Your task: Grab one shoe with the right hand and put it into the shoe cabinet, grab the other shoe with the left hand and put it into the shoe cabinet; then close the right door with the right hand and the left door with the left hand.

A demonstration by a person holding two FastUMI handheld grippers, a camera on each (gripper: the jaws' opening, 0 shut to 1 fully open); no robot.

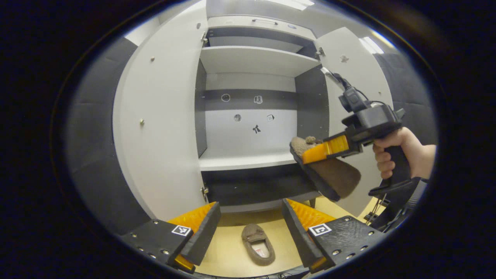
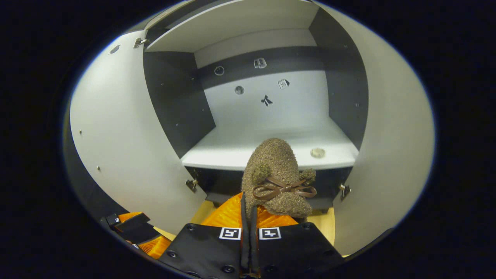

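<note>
Between the fingers of the right gripper (image 2: 248, 217) a fuzzy brown slipper (image 2: 277, 176) was pinched, the two fingers drawn almost together on a thin edge at its heel. Its toe pointed ahead toward the middle shelf (image 2: 267, 153) of the shoe cabinet (image 2: 267, 112), and a brown ribbon bow (image 2: 283, 189) lay across its top. Seen from the left gripper view, that same right gripper (image 1: 316, 152) was held in a person's hand (image 1: 399, 155) in front of the open right door (image 1: 358, 97), and the slipper (image 1: 329, 172) hung from it with the sole tilted down, in the air just off the shelf's front edge and not resting on it.

Lower down, the left gripper (image 1: 250, 228) stood wide open with nothing between its fingers. Beyond them the other slipper (image 1: 258, 244) lay on the yellow floor (image 1: 228, 252) in front of the cabinet, opening upward. Both doors stood swung out, the left door (image 1: 162, 128) broad and pale beside the shelves. A small round disc (image 2: 317, 152) sat on the middle shelf toward its right side, and a few small stickers (image 2: 267, 101) marked the back panel.
</note>
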